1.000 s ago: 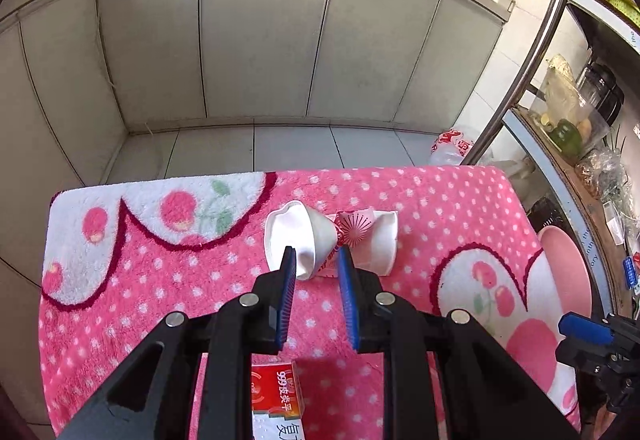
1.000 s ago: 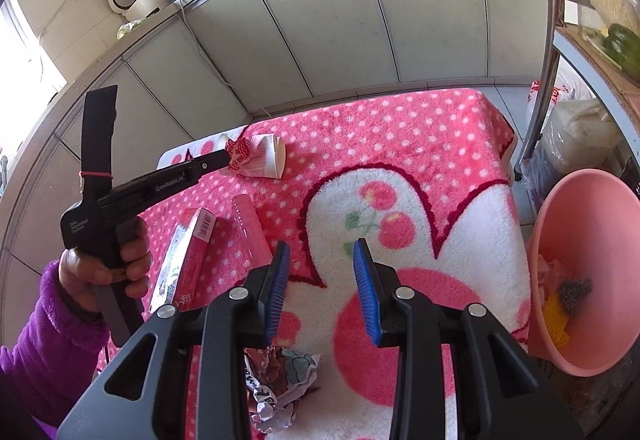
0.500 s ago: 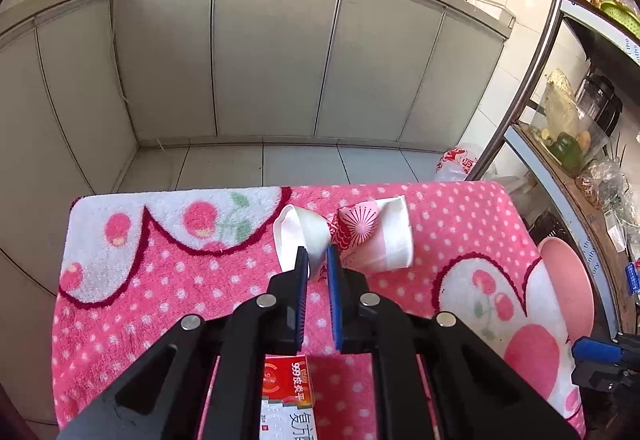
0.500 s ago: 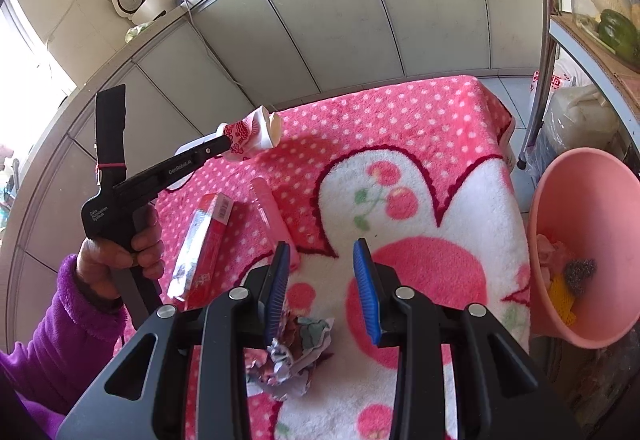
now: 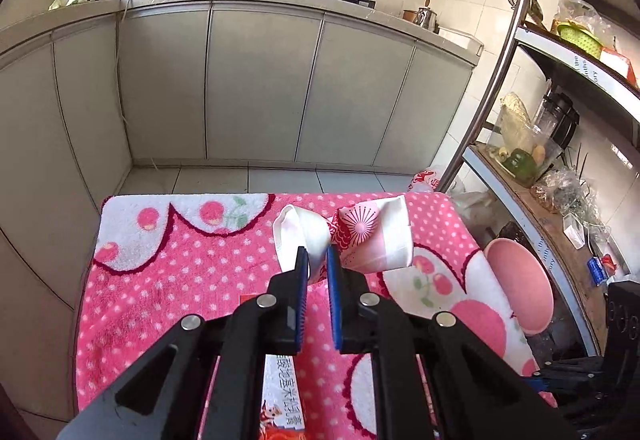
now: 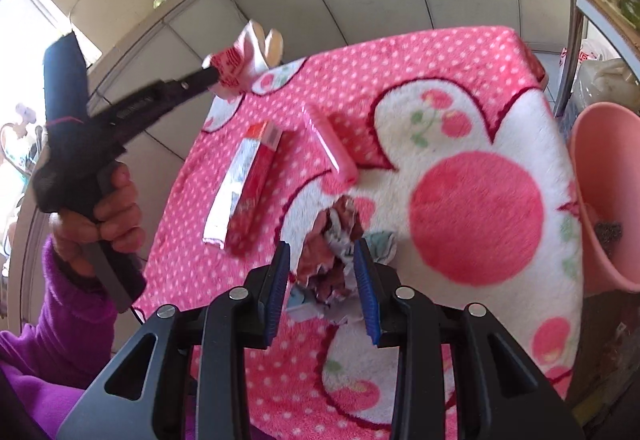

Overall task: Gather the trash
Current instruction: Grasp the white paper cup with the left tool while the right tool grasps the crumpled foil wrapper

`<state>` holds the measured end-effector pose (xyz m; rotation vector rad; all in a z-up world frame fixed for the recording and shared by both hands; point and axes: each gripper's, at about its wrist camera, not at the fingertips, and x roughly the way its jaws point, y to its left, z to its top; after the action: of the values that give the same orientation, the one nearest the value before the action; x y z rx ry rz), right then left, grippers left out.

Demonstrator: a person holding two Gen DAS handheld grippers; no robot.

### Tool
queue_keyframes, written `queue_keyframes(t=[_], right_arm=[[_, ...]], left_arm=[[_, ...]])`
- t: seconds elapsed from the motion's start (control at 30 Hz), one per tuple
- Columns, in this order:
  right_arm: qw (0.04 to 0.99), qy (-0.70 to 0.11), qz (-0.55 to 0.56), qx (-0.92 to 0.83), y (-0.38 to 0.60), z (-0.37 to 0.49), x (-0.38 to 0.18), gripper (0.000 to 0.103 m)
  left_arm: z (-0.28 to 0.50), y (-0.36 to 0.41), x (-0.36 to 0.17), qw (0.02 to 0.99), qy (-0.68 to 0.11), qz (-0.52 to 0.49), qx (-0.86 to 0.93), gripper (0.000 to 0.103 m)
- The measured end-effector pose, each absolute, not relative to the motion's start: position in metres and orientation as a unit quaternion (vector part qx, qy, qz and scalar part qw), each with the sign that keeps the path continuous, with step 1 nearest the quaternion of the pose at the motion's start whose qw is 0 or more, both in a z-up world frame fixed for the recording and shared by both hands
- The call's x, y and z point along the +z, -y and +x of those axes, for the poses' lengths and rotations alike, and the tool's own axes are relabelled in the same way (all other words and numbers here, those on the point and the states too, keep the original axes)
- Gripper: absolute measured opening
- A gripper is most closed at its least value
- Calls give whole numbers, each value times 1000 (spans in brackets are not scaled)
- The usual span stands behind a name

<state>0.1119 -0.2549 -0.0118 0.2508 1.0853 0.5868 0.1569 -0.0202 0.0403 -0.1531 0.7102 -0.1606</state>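
Observation:
My left gripper is shut on a crushed white-and-pink paper cup and holds it in the air above the pink towel-covered table. In the right wrist view the cup hangs from the left gripper's tip, past the table's far left corner. My right gripper is open, its blue pads on either side of a crumpled wrapper that lies on the towel. A pink basin with some trash in it stands off the table's right edge.
A red-and-white carton and a pink tube lie on the towel left of the wrapper. A metal shelf rack with jars stands at the right. Grey kitchen cabinets run behind the table.
My left gripper closed on the paper cup and lifted it off the towel. My right gripper moved down to the crumpled wrapper, which now sits between its open pads.

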Motion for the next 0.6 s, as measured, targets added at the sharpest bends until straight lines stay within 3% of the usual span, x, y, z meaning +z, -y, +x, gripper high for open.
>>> queue_keyframes(t=[0.6], right_arm=[[821, -495, 115, 259, 251, 104, -32, 34]], left_arm=[[91, 20, 52, 931, -347, -76, -82, 9]])
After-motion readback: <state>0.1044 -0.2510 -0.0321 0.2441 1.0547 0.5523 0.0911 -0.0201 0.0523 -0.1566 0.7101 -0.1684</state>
